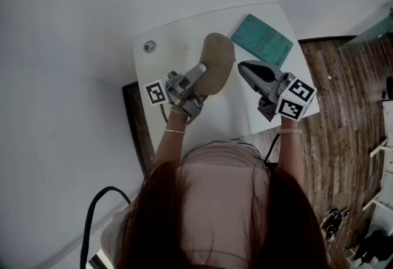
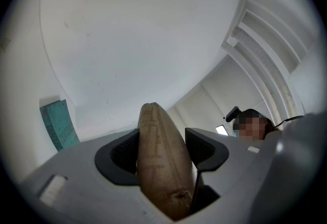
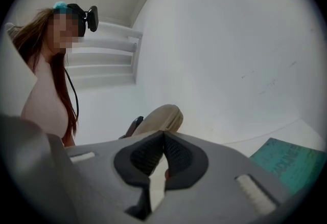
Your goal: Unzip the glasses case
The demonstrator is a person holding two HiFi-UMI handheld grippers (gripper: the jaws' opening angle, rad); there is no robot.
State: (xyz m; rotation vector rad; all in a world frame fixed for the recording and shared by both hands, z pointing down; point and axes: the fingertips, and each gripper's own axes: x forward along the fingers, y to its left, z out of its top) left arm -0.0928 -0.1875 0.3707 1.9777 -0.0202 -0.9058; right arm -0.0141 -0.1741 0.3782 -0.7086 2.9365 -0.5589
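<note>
**Left gripper clamps the case, right one clenched beside it**

Left gripper (image 2: 162,151) has its dark pads pressed on both sides of the tan glasses case (image 2: 161,166), which stands on edge between them. In the head view the case runs from that gripper toward 1 o'clock, above the white table (image 1: 178,28). At 3 o'clock of the case, the right gripper (image 1: 241,66) has its jaws closed together, tip just beside the case's edge. A teal booklet (image 1: 262,40) lies flat at 1 o'clock of it.
</note>
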